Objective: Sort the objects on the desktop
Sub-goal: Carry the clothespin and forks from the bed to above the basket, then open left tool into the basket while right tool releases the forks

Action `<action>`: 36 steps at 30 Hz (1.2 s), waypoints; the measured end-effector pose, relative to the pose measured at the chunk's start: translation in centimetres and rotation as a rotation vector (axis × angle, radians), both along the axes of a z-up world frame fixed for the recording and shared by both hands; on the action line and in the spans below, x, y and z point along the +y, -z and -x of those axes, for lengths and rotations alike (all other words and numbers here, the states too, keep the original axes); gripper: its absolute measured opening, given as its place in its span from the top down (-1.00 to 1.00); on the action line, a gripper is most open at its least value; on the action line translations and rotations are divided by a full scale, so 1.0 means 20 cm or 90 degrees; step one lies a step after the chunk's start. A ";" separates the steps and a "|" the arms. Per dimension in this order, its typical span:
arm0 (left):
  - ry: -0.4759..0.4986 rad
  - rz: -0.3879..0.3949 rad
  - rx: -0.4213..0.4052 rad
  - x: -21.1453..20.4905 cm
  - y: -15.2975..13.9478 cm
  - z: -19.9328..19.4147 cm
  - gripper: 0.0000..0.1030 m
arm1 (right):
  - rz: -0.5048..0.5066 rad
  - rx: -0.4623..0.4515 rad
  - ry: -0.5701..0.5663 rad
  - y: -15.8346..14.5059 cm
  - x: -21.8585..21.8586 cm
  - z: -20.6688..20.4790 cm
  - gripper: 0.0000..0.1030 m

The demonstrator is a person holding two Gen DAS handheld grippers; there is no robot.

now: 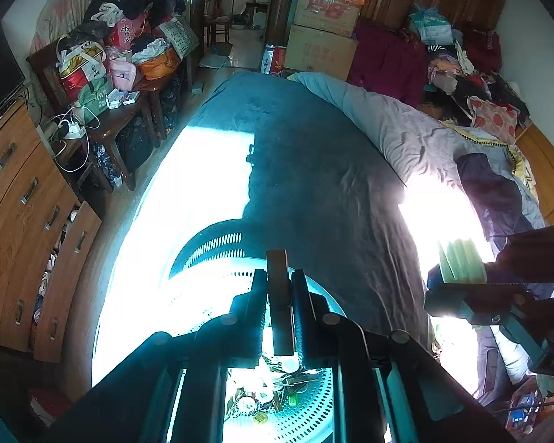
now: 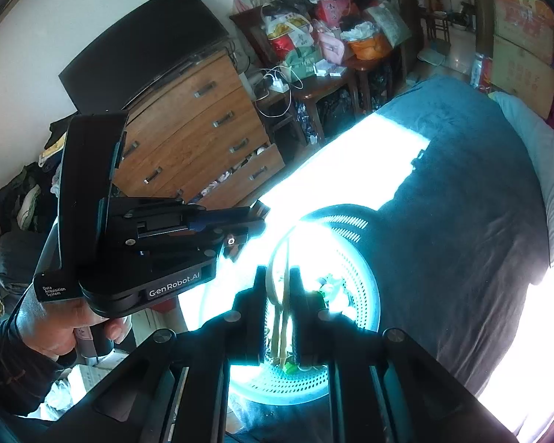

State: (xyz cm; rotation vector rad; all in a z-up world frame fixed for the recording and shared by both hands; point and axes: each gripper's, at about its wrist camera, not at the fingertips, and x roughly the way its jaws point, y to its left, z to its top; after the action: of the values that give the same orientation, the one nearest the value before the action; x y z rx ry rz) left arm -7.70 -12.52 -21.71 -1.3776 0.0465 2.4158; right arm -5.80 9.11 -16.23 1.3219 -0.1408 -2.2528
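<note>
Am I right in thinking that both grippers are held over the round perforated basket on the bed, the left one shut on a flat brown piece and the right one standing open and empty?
Not quite: the right gripper is not open and empty. The right wrist view shows it shut on a pale green ridged item. The rest holds: left gripper, brown piece, basket.

Left gripper [image 1: 280,280] at six o'clock, jaws closed on a flat brown bar [image 1: 280,302], over a perforated teal basket [image 1: 306,402] of small mixed items on a dark bedspread [image 1: 314,170]. Right gripper [image 1: 461,280] at three o'clock clamped a pale green ridged object [image 1: 461,258]. Wooden drawers [image 1: 22,199] stood at nine o'clock.
</note>
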 end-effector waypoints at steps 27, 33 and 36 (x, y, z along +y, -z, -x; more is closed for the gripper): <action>0.008 -0.012 -0.017 0.00 0.07 -0.03 0.73 | -0.009 -0.009 -0.014 0.00 0.02 -0.02 0.76; 0.009 -0.011 -0.022 0.00 0.09 -0.06 0.73 | -0.011 -0.011 -0.014 0.01 0.03 -0.03 0.76; 0.011 -0.012 -0.023 0.00 0.09 -0.07 0.73 | -0.012 -0.011 -0.014 0.02 0.02 -0.04 0.75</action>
State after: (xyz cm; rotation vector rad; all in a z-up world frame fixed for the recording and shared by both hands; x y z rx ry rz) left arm -6.38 -12.48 -23.56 -1.4073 0.0272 2.3700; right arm -5.07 9.58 -16.53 1.3460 -0.1111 -2.2292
